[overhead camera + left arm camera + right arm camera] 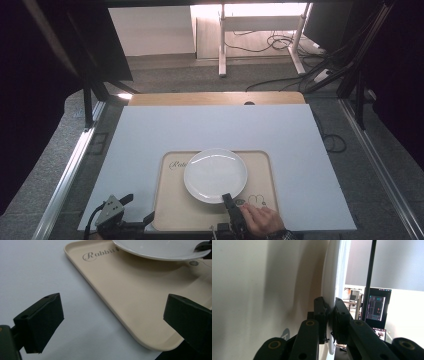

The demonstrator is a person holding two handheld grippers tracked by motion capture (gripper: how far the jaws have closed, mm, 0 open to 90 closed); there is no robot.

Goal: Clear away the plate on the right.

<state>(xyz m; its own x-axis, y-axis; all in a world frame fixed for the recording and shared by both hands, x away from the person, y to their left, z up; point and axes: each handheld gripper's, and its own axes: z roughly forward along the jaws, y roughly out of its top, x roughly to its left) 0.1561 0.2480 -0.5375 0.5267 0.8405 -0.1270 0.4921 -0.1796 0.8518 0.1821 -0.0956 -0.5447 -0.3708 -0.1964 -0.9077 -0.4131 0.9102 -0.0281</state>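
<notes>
Table [150, 135]: pale blue-white top, with a strip of bare wood [215, 98] showing along the far edge. Beige tray [172, 210] lies flat on it near the person's edge, roughly centred, rounded corners, "Rabbit" script printed in its far-left corner. Tray's near-left corner sits close to the table's near edge.
</notes>
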